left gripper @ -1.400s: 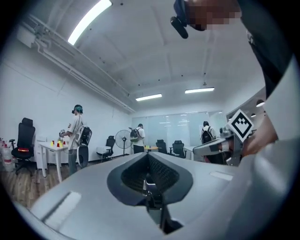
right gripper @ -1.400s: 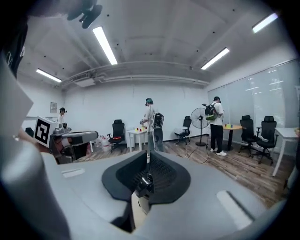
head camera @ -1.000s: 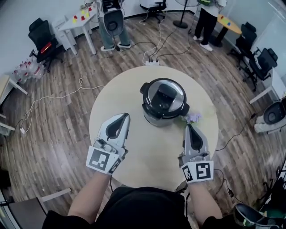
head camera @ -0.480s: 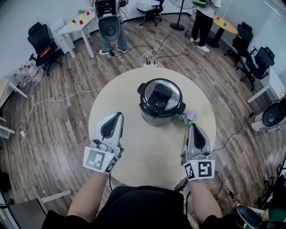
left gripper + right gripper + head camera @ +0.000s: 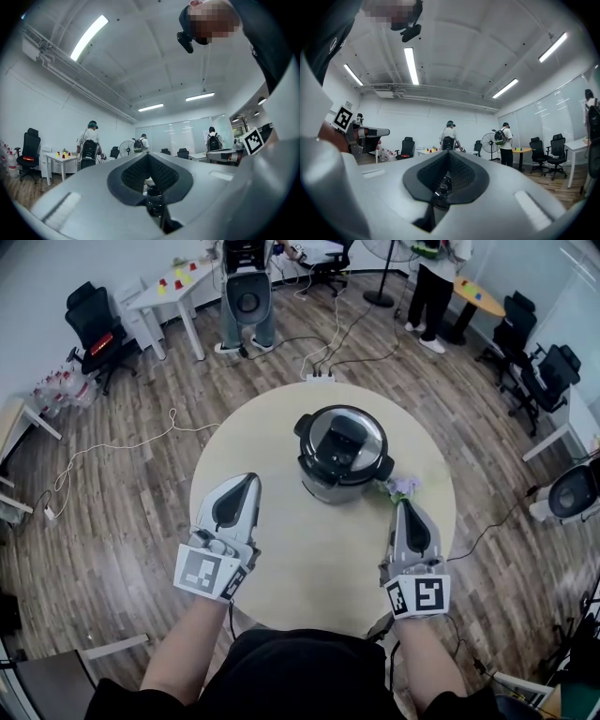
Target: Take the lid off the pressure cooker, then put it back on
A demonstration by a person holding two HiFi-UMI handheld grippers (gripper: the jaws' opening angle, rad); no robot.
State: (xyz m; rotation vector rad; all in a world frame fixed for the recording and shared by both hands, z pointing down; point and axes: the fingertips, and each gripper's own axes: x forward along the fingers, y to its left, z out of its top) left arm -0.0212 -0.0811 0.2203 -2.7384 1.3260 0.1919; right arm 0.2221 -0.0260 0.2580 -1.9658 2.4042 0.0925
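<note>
Head view looks steeply down on the table (image 5: 309, 554); 2 gripper views face level.

We see the pressure cooker (image 5: 343, 461) upright on the round beige table (image 5: 281, 563), on the far half of the top, slightly right of centre; round body, dark shell with a brushed metal band on the side facing us; black lugs (image 5: 386, 470) stick out at the rim, one far left, one near right; lid (image 5: 367, 448) is on, seated flat and level on the pot, no gap that we can make out from the head view; lid is silvery with a black outer rim; black squarish handle block (image 5: 342, 434) sits across its middle.
</note>
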